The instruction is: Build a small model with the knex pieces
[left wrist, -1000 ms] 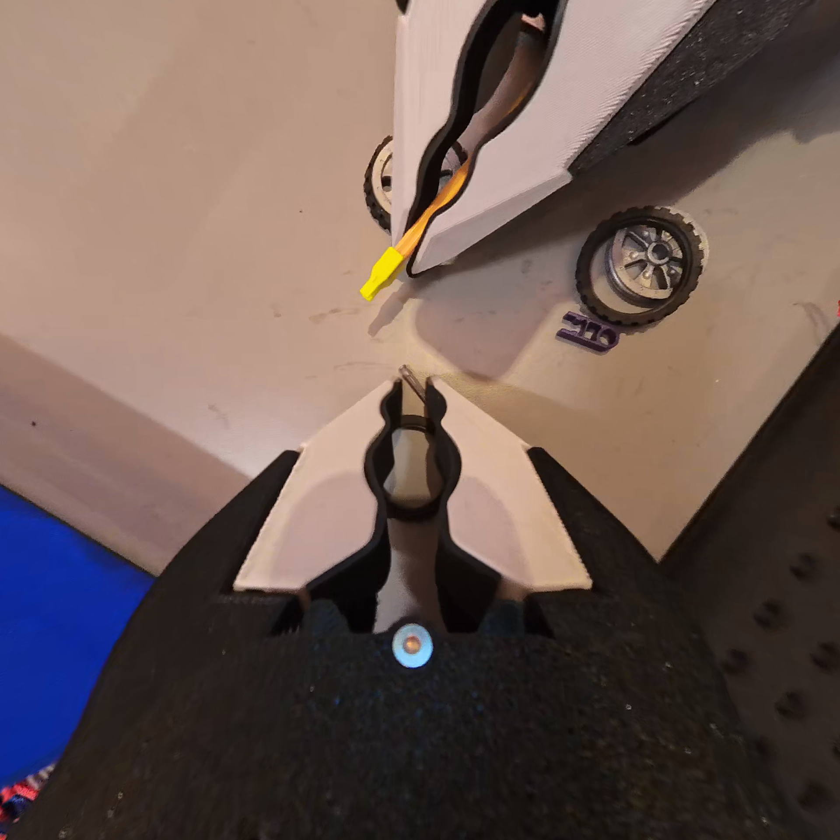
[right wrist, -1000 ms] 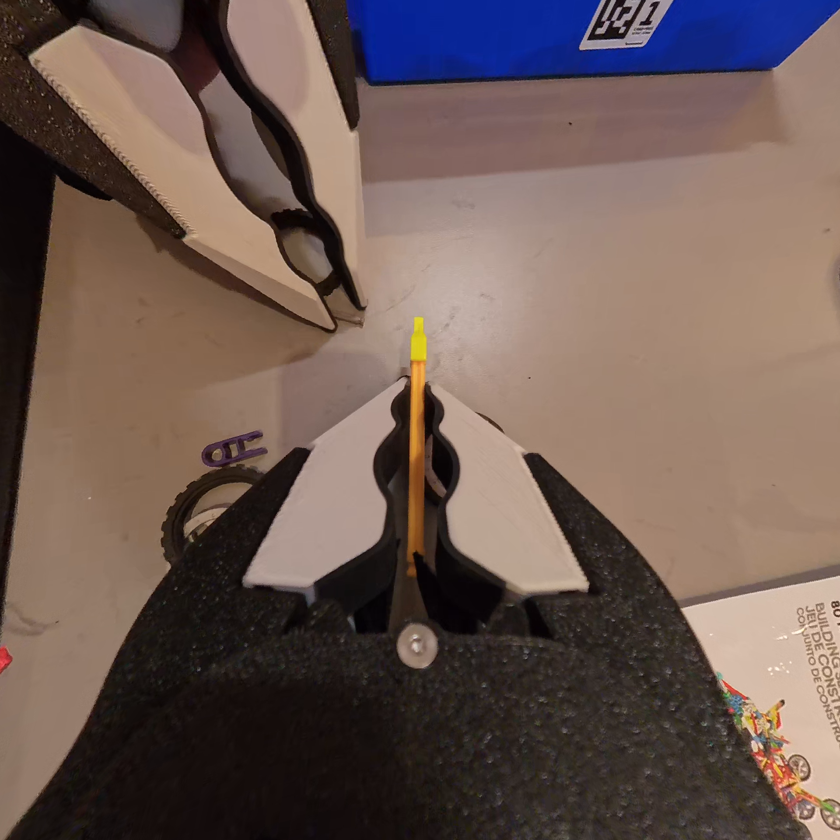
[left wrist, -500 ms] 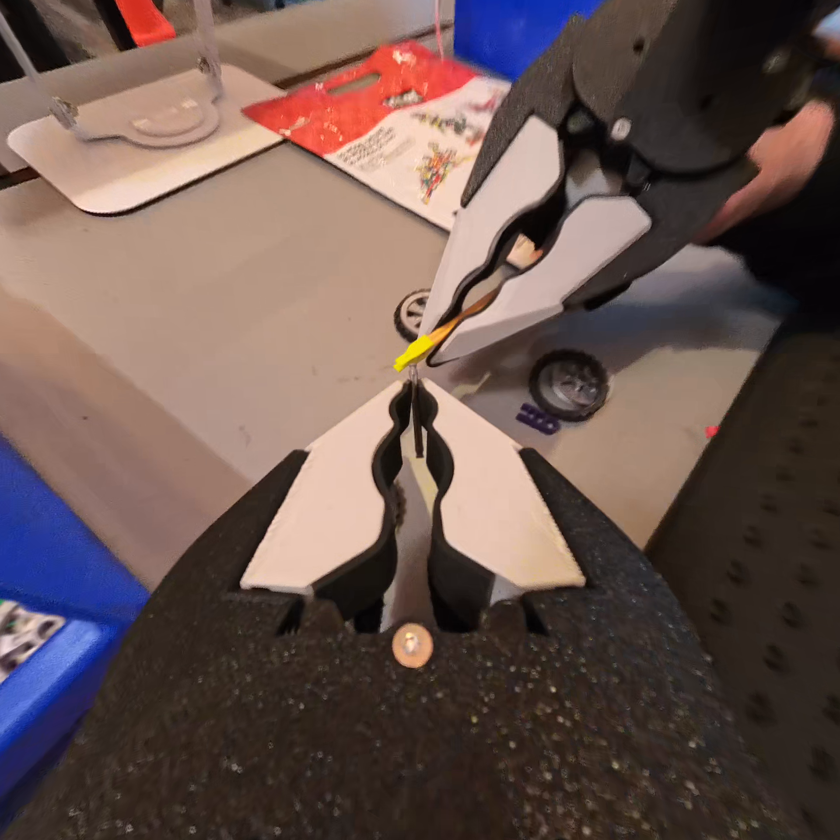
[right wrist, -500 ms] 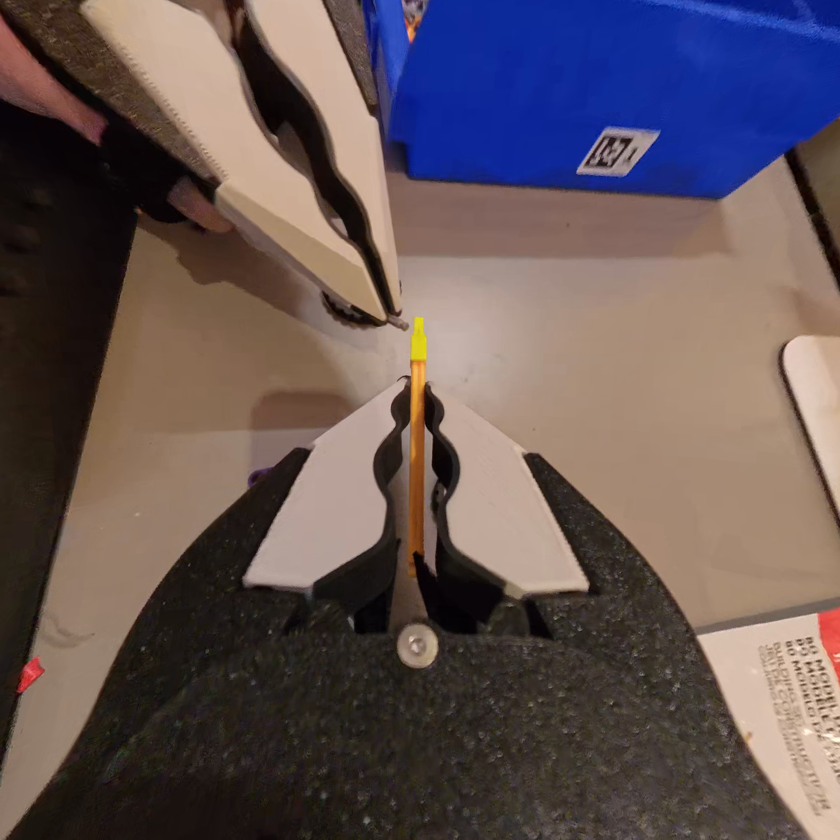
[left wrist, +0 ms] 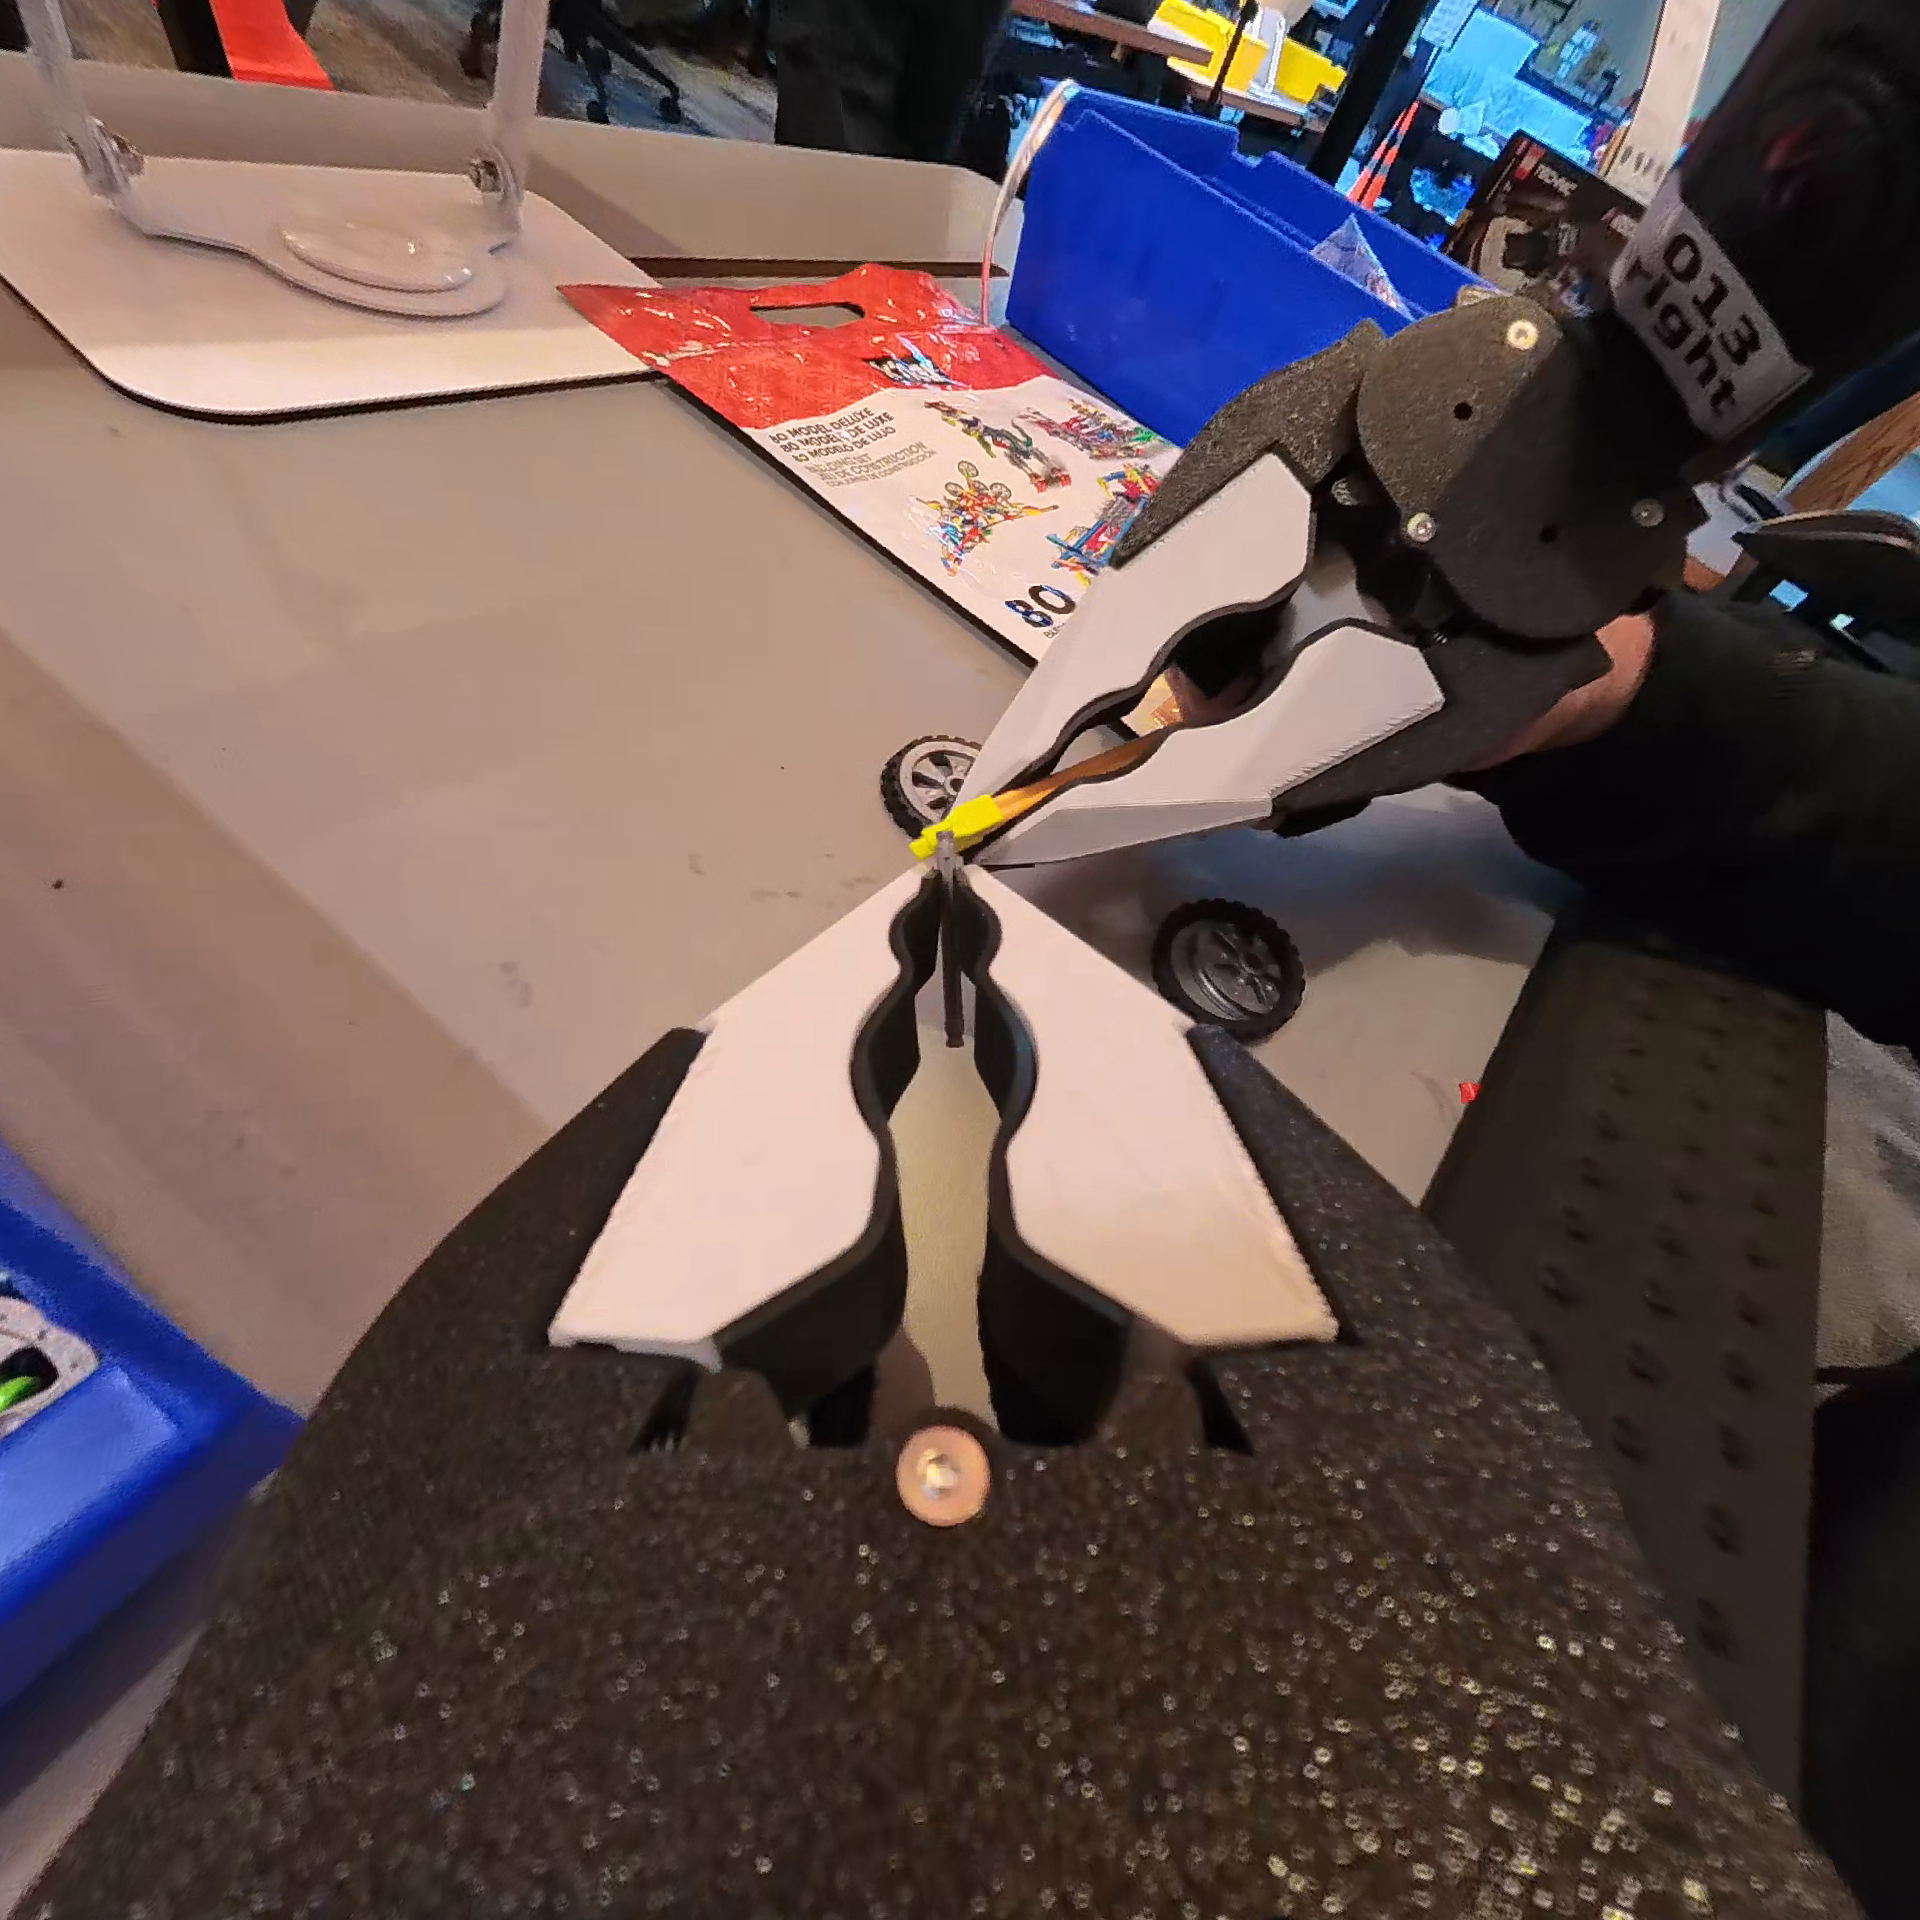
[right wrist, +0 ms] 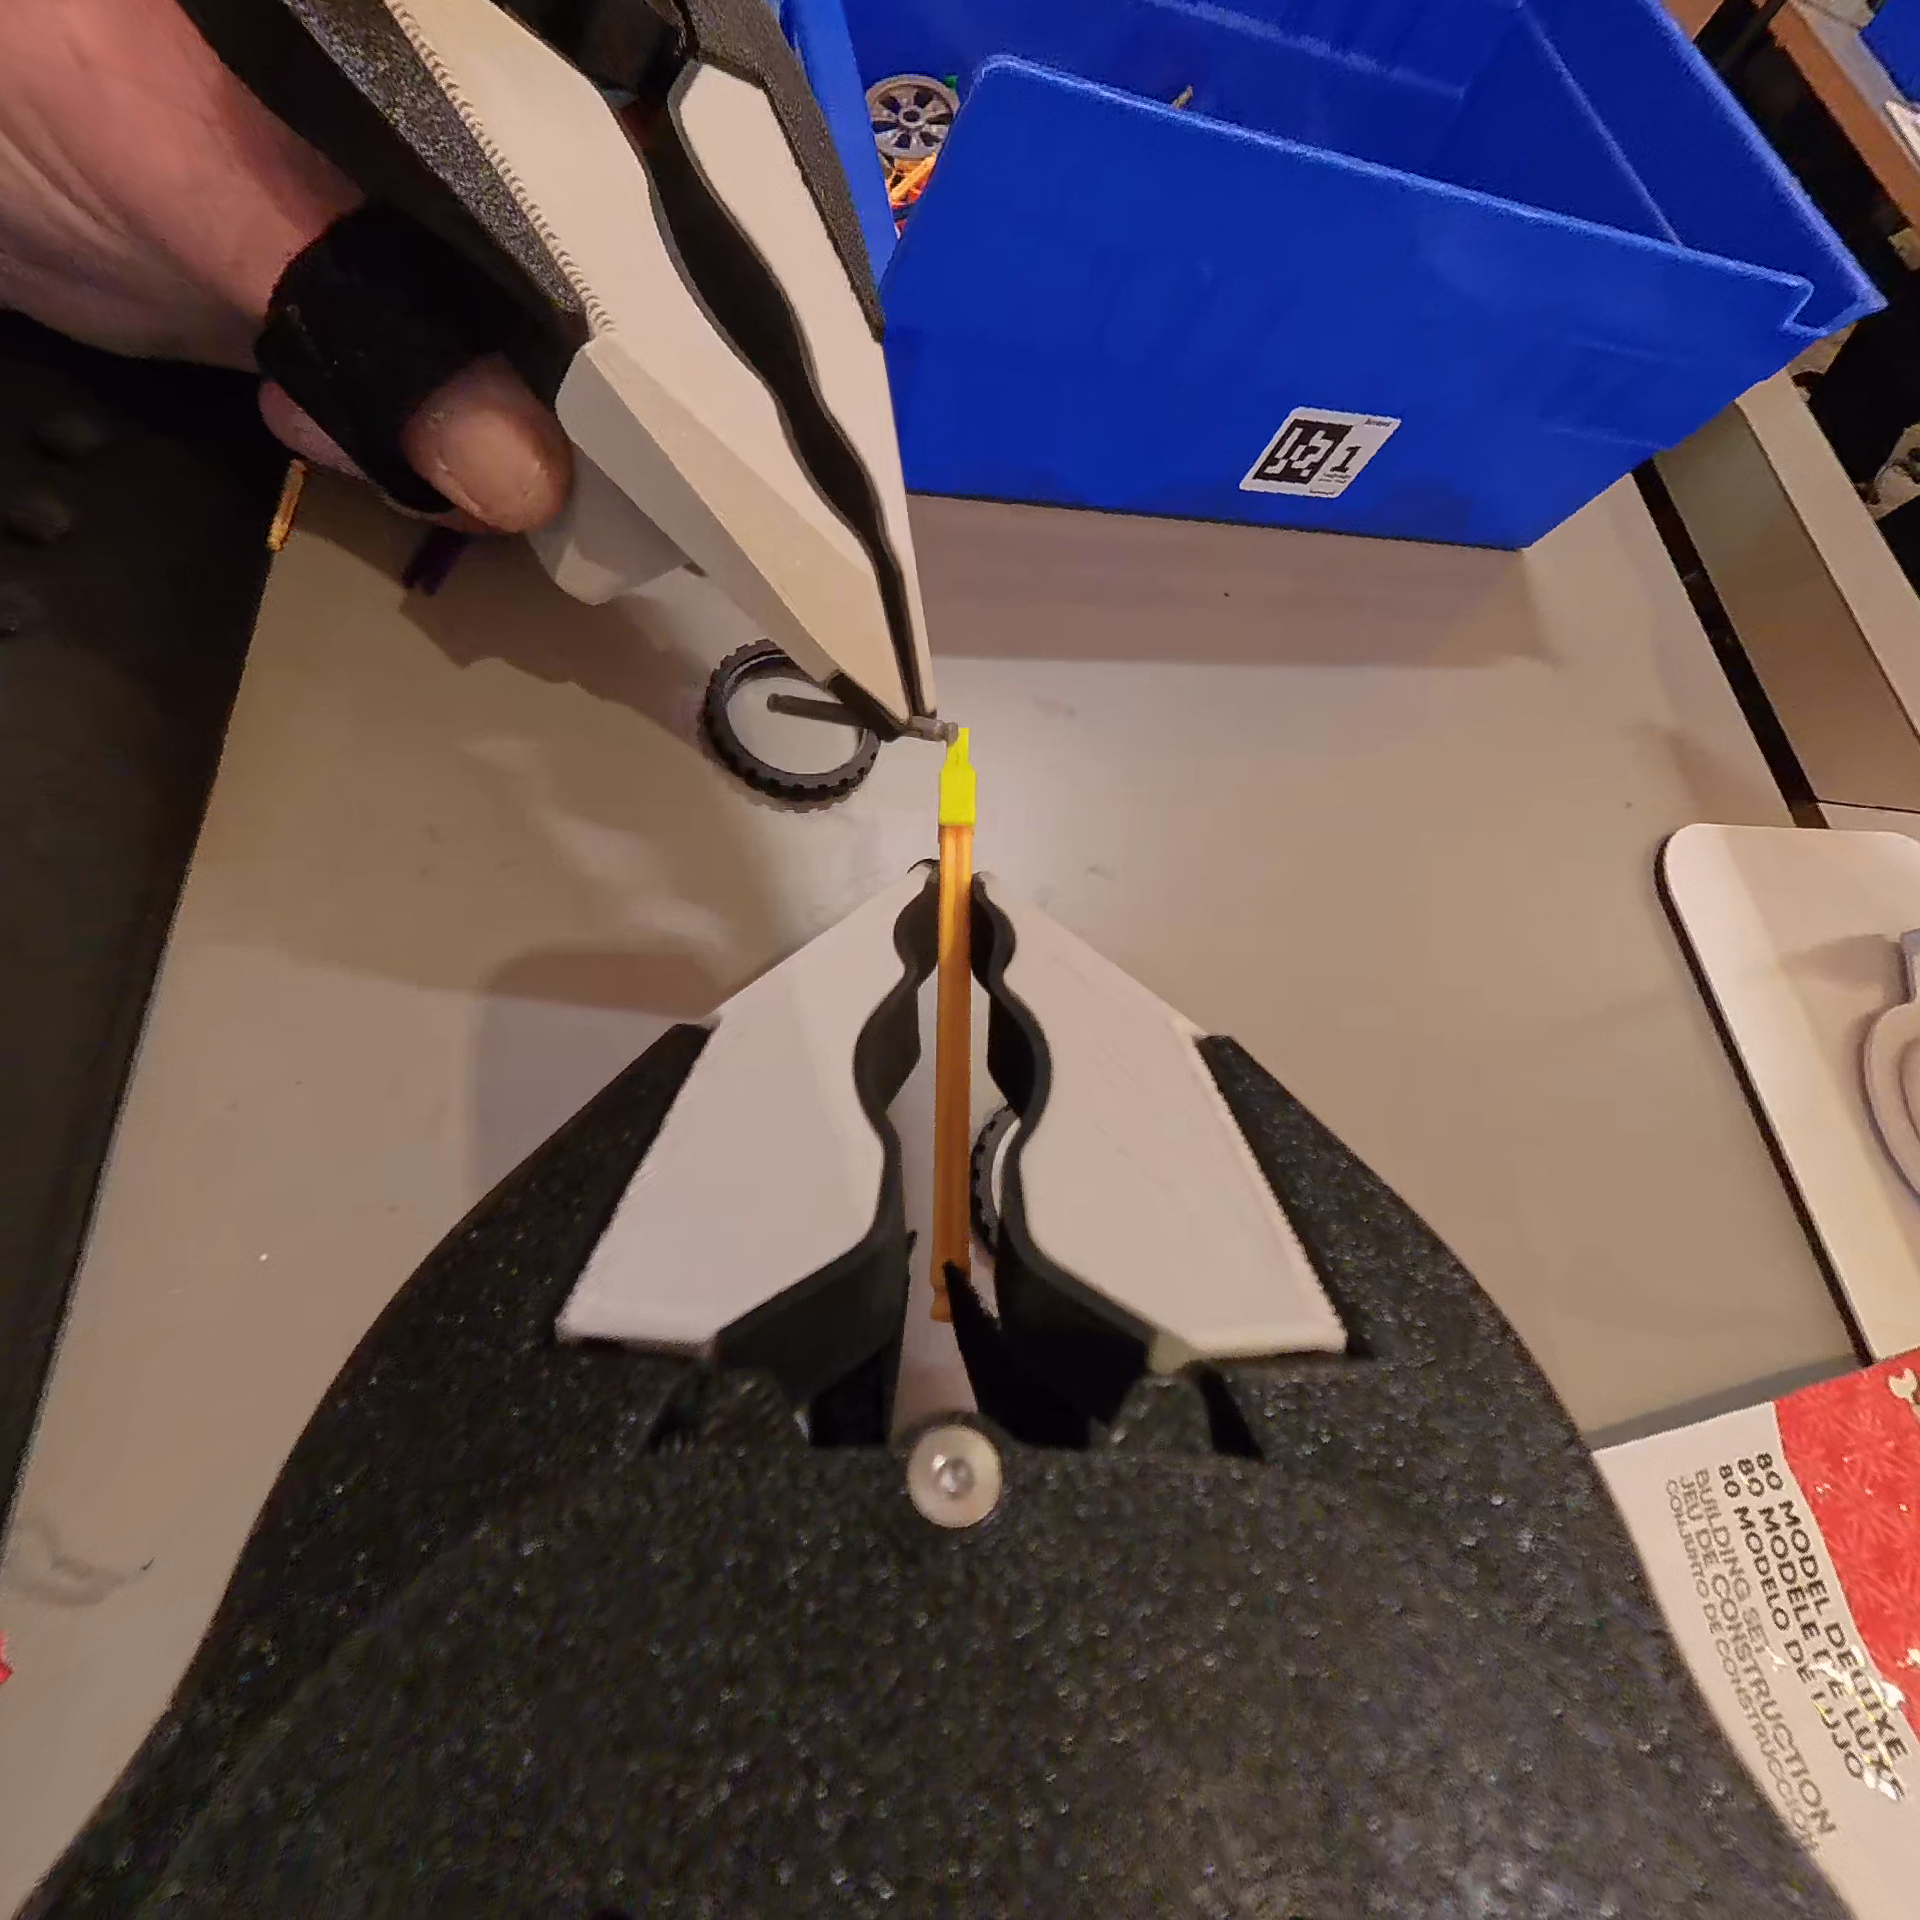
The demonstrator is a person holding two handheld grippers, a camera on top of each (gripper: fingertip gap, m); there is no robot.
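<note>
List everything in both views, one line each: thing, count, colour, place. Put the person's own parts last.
orange rod: one, orange with a yellow tip, clamped in the right gripper
thin dark pin: one, dark grey, clamped in the left gripper, its tip meeting the yellow tip
wheels: two, black tyres with grey hubs, on the table by the right gripper
loose tyre ring: one, black, on the table under the left gripper
bins: two, blue, at the table's edges
printed bag: one, red and white, flat on the table
white board: one, bearing a clear stand
table: one, grey
left gripper: shut
right gripper: shut
gloved hands: two
</note>
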